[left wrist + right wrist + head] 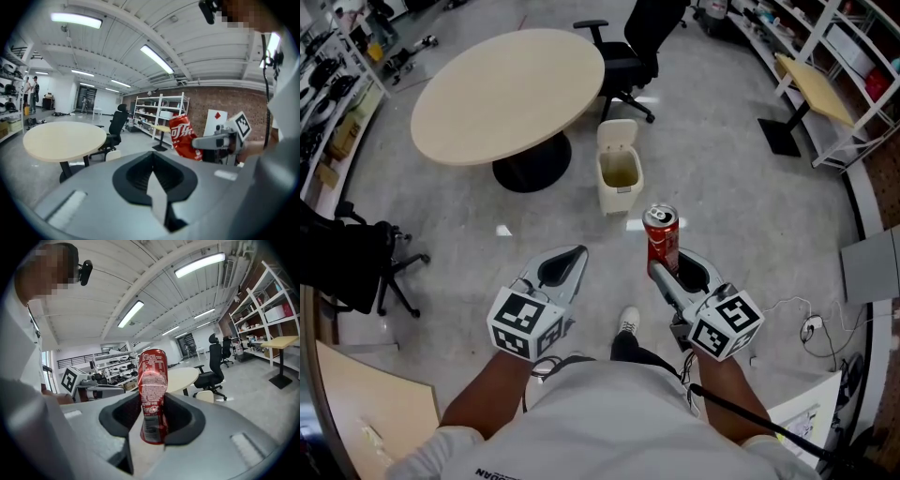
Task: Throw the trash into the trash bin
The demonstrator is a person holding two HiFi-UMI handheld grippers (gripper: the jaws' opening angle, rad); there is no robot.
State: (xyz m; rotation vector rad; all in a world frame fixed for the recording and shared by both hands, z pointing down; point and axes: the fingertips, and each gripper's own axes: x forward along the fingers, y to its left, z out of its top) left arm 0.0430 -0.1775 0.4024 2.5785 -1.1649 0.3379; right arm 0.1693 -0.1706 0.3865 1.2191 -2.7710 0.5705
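Observation:
A red soda can (661,236) stands upright between the jaws of my right gripper (667,268), which is shut on its lower part. The right gripper view shows the can (152,380) pinched low between the dark pads. My left gripper (575,256) is level with it on the left, jaws together and holding nothing. From the left gripper view the can (183,137) shows off to the right. The cream trash bin (620,173) stands on the floor ahead, lid tipped up and mouth open. It is a good step beyond both grippers.
A round beige table (511,84) on a black foot stands left of the bin. A black office chair (630,52) is behind the bin and another chair (366,262) is at the far left. A small desk (814,89) and shelving line the right side. Cables (811,328) lie on the floor at the right.

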